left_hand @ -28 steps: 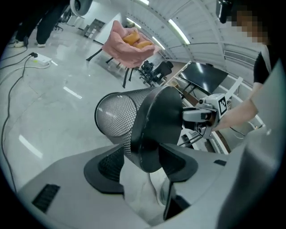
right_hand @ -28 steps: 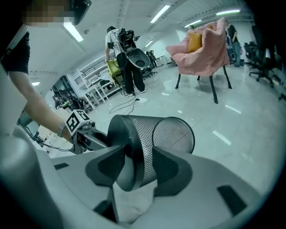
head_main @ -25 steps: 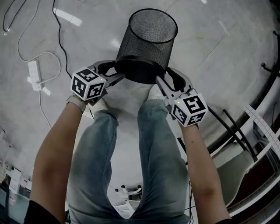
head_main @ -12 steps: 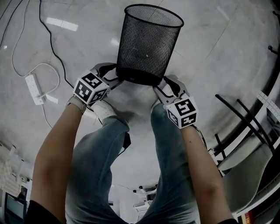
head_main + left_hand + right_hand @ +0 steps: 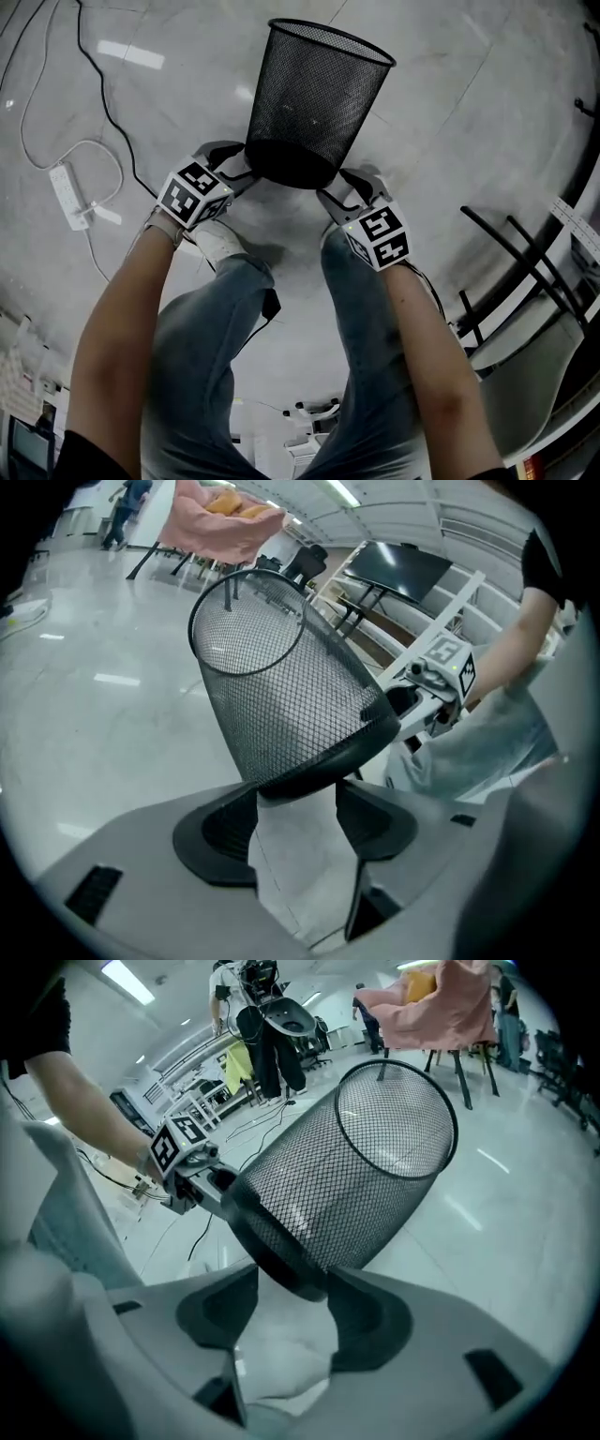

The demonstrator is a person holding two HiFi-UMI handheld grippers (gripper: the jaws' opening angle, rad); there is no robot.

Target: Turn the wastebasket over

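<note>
The left gripper (image 5: 242, 161) is released, its jaws apart and opening. In the left gripper view the left gripper (image 5: 298, 794) has the solid bottom band of the black mesh wastebasket (image 5: 281, 696) lying across its jaw tips, with pale floor (image 5: 94, 724) showing in the gap below. The right gripper (image 5: 342, 186) is also released. In the right gripper view the right gripper (image 5: 281, 1283) has its jaws parted, and the same bottom band dips between the tips, close against them.

From the head view the wastebasket (image 5: 314, 94) stands between the two grippers. Its closed base is at the near end, by the jaws, and its open mouth faces up and toward the far side. I cannot tell whether the base rests fully on the floor (image 5: 469, 103).

Each gripper's marker cube sits just behind its jaws, the left cube (image 5: 194, 194) and the right cube (image 5: 378, 236). The person's forearms run back from them over jeans-clad legs (image 5: 216, 356). A white shoe (image 5: 217, 239) shows near the left cube.

Far left on the floor lie a white power strip (image 5: 67, 195) and a black cable (image 5: 103, 103). Black chair legs (image 5: 497, 244) stand at the right. Both gripper views show a pink-draped chair (image 5: 450, 1012) well beyond the basket.
</note>
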